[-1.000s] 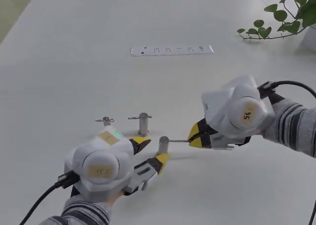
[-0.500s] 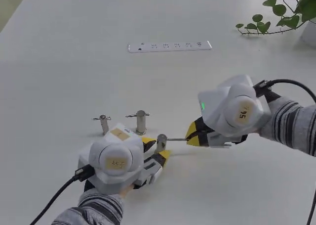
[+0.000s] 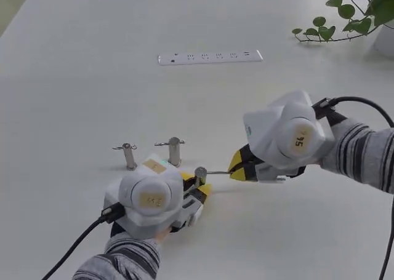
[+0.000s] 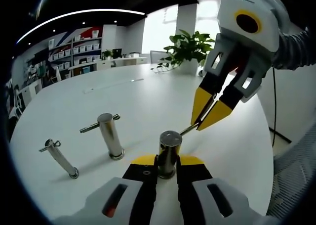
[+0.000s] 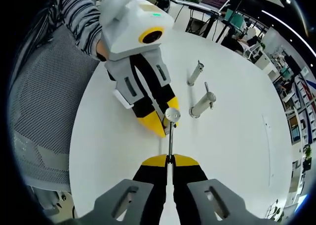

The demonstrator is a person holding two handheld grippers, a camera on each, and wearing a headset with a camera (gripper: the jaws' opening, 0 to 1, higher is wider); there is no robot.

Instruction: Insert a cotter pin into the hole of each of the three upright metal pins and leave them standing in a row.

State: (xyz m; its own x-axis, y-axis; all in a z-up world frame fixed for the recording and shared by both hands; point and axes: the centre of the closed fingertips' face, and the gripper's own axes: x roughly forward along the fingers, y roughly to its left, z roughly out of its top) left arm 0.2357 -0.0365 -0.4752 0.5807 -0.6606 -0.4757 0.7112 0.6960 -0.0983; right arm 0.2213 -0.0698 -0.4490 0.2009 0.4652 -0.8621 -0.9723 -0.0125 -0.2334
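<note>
Near the front of the bench (image 3: 92,58), the left tool (image 4: 167,161) is clenched on an upright metal pin (image 4: 169,148). The right tool (image 5: 170,159) grips a cotter pin (image 5: 170,136), whose tip meets that pin's top. To the left stand a second pin (image 3: 175,151) and a third pin (image 3: 129,156), each carrying a cotter pin.

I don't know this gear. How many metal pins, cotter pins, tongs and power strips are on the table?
Metal pins: 3
Cotter pins: 3
Tongs: 2
Power strip: 1
Total: 9
</note>
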